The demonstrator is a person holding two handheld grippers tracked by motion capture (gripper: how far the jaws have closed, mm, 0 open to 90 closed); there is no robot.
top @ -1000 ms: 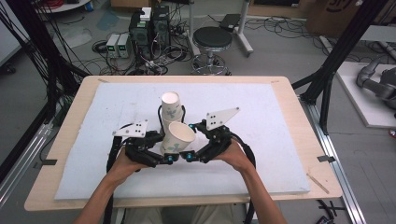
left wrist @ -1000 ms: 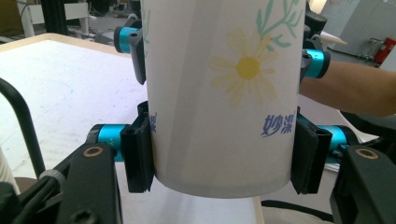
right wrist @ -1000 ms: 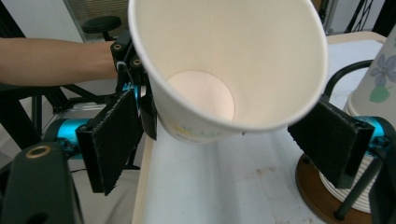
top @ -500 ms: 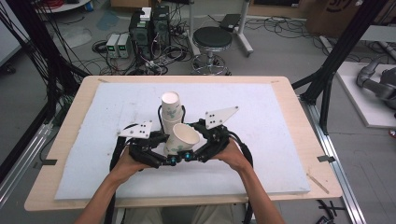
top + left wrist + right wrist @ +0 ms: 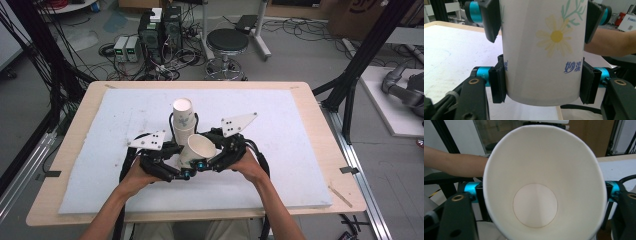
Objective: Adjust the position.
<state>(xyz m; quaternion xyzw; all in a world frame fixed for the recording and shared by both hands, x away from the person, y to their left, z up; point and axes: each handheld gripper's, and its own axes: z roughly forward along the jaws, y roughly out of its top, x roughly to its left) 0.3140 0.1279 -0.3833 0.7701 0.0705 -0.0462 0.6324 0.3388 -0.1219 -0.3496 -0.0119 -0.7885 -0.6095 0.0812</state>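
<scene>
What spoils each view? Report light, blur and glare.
High view: even overhead light, faint shadows, the paper cup slightly soft. Left gripper view: the cup's print is crisp, the background blurred. Right gripper view: the cup's inside is evenly lit without glare, the room behind is blurred.

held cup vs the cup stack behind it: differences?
The held cup is single and tilted, mouth toward the person; the stack is several nested cups, upright and mouth down. The held cup sits between the left tool and right tool; the stack stands free on the mat. Both are white flower-print paper cups.
</scene>
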